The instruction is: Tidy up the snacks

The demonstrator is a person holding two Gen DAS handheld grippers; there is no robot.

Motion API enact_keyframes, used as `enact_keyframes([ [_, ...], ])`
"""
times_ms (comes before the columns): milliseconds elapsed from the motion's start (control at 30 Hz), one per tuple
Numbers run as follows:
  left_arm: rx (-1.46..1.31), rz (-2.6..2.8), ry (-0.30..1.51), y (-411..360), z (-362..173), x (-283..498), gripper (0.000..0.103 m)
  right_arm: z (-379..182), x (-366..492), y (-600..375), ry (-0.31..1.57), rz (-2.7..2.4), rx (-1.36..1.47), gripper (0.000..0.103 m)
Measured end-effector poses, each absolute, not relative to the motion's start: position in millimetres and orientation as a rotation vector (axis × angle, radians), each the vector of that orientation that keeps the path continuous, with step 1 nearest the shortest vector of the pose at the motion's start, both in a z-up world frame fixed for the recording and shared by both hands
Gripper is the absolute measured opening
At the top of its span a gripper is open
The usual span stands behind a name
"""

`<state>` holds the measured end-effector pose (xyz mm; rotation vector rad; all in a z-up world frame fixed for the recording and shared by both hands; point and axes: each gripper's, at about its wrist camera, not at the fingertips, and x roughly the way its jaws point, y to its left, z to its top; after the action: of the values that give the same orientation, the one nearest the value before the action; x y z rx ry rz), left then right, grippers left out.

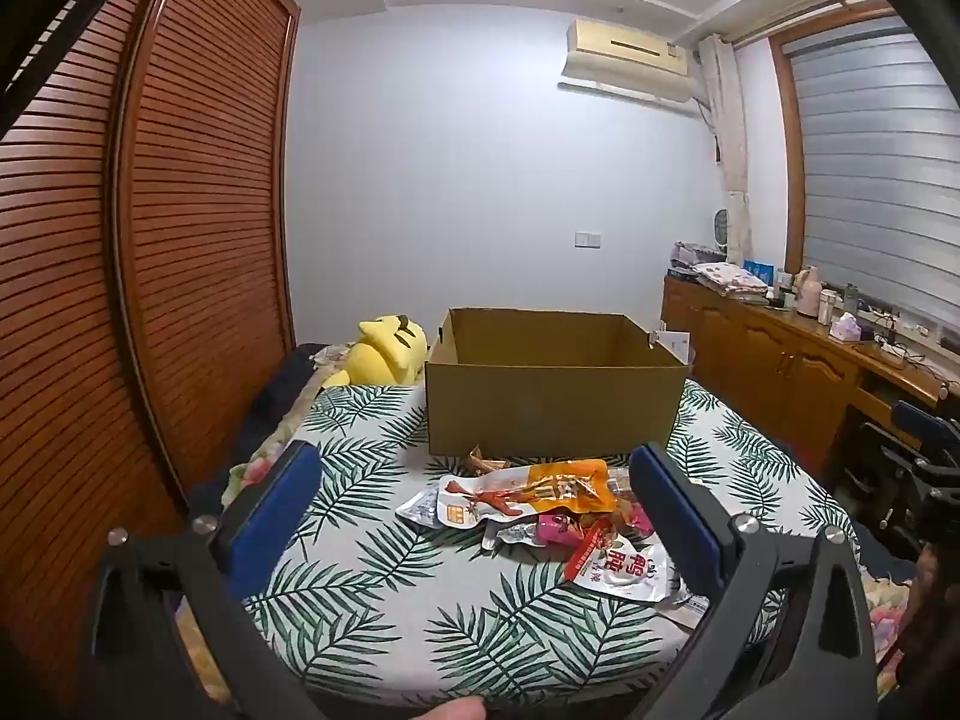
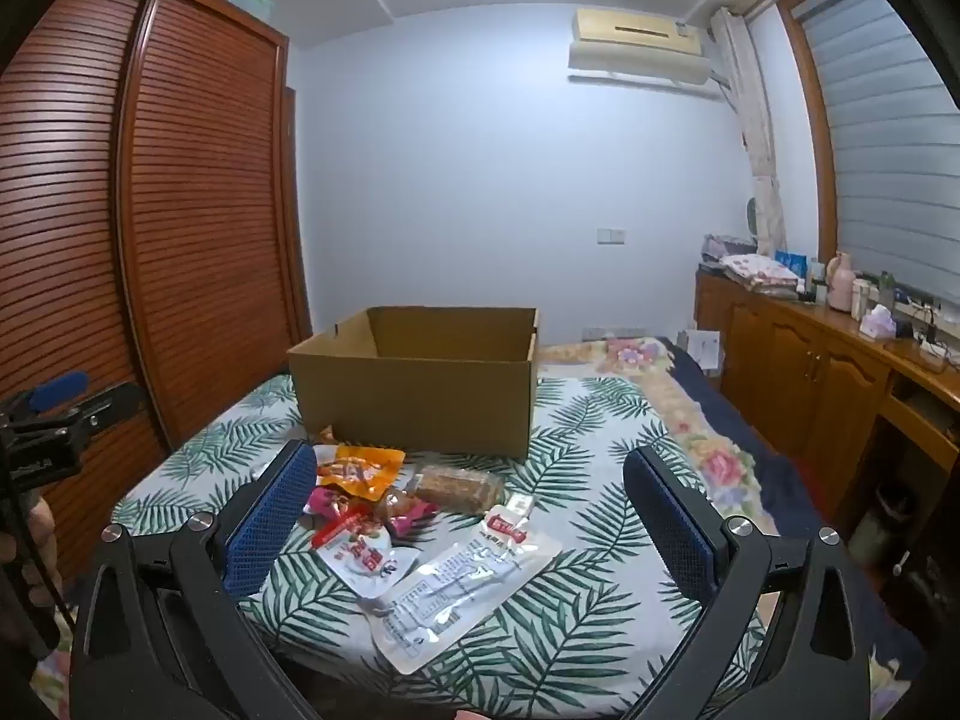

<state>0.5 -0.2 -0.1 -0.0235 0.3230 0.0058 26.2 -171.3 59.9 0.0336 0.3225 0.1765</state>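
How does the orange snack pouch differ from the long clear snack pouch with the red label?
The orange snack pouch is opaque; the long clear snack pouch with the red label is see-through with small print. The orange one lies close to the brown cardboard box, partly overlapped by other packets; the clear one lies nearest the camera, apart and fully exposed. The clear one looks longer. Both lie flat on the leaf-print cloth.

— What sort of room is it?
— A bedroom: pale blue wall [image 1: 480, 180], a louvred wooden wardrobe [image 1: 180, 210] left, an air conditioner [image 1: 630, 57] up high.
— And right?
— A wooden sideboard [image 2: 810, 360] below a blind-covered window [image 2: 894, 138].
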Motion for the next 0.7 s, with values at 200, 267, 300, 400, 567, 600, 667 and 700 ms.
enact_keyframes([
  [200,-0.023,-0.002,0.319,1.5,1.7,-1.9,0.103,59.1,27.3,-170.1,0.329,0.174,0.02,0.103],
  [267,-0.026,0.003,0.31,-0.6,4.9,-5.4,0.103,58.2,27.1,-168.9,0.329,0.171,0.017,0.103],
  [300,-0.026,0.003,0.311,-0.7,4.5,-5.3,0.103,57.9,27.5,-168.8,0.332,0.168,0.017,0.103],
  [400,-0.03,0.003,0.314,-0.4,6.3,-5.8,0.103,58.3,27.7,-169.2,0.332,0.167,0.014,0.103],
  [567,-0.033,0.005,0.313,0.8,1.1,-7.6,0.103,57.0,27.5,-166.9,0.334,0.168,0.015,0.103],
  [600,-0.032,0.004,0.313,0.6,1.3,-8.2,0.103,56.7,27.4,-166.3,0.332,0.164,0.013,0.103],
  [667,-0.03,0.005,0.313,-0.1,0.5,-9.1,0.103,57.9,24.8,-166.1,0.33,0.163,0.013,0.103],
  [700,-0.03,0.005,0.314,-0.1,0.3,-8.9,0.103,58.3,24.7,-165.7,0.332,0.162,0.014,0.103],
])
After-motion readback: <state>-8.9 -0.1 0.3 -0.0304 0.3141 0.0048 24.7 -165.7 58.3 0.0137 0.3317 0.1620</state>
